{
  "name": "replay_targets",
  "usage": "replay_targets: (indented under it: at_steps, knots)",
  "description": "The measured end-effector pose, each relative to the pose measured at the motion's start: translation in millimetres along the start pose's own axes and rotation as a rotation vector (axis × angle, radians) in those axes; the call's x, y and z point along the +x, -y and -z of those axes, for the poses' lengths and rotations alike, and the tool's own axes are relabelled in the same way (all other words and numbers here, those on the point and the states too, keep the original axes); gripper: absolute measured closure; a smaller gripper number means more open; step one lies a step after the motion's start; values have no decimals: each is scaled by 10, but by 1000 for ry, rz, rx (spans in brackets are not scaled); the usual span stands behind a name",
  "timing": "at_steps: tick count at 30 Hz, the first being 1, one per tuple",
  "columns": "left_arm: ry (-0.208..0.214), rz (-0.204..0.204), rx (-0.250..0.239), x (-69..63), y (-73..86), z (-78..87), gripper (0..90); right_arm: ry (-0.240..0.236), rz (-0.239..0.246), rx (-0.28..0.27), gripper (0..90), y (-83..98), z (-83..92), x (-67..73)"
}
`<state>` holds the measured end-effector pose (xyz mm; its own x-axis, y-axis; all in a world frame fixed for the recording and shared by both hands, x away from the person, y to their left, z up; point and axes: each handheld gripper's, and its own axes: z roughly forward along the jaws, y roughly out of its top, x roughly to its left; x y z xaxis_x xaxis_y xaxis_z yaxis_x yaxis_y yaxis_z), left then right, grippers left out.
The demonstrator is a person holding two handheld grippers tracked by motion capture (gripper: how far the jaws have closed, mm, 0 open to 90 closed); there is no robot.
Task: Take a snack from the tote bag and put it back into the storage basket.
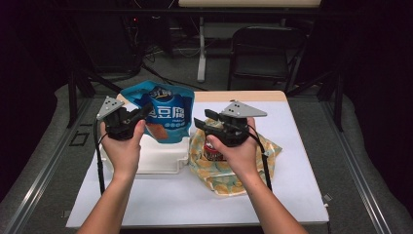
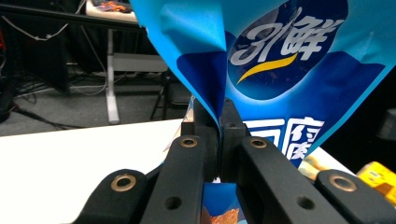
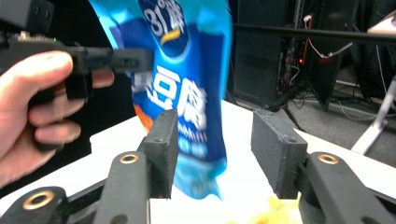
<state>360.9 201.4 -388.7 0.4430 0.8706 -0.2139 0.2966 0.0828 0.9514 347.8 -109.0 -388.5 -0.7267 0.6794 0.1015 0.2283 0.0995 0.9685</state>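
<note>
A blue snack bag [image 1: 168, 109] with white lettering hangs upright over the back left of the table. My left gripper [image 1: 145, 111] is shut on the bag's left edge. In the left gripper view the two jaws [image 2: 219, 116] pinch a fold of the blue bag [image 2: 280, 56]. My right gripper [image 1: 200, 124] sits just right of the bag with its jaws apart. In the right gripper view, the right gripper [image 3: 212, 135] is open and holds nothing. The blue bag [image 3: 187, 70] hangs beyond it, held by the left gripper [image 3: 147, 59].
A white moulded tray [image 1: 160, 156] lies under the left hand and the bag. A crumpled yellow patterned bag [image 1: 229, 175] with a red and white item [image 1: 210, 151] inside lies under the right hand. The white table top [image 1: 297, 146] extends right. A folding chair [image 1: 263, 53] stands behind the table.
</note>
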Motion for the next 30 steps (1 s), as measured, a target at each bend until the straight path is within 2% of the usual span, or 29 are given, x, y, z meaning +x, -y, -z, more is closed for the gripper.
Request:
replay_targets:
  at_steps: [7,12,15,23,27,29,30]
  knots:
    - [-1,3,3,238,58,18,897,30,7,23,482,256,239,-75]
    - [2,46,-2,453,130,8,897,60,-25,22,465,444,429,-170]
    - [-1,57,4,570,170,-8,897,80,-51,26,450,556,525,-243]
    - [-28,94,-12,858,239,-26,896,126,-102,15,403,770,726,-391]
    - [-32,109,-11,980,287,-56,896,128,-125,8,394,873,785,-432]
    - [-35,110,-8,1037,311,-70,896,127,-127,15,388,913,791,-438]
    - [-36,116,-13,1067,322,-79,896,128,-111,29,385,917,797,-441]
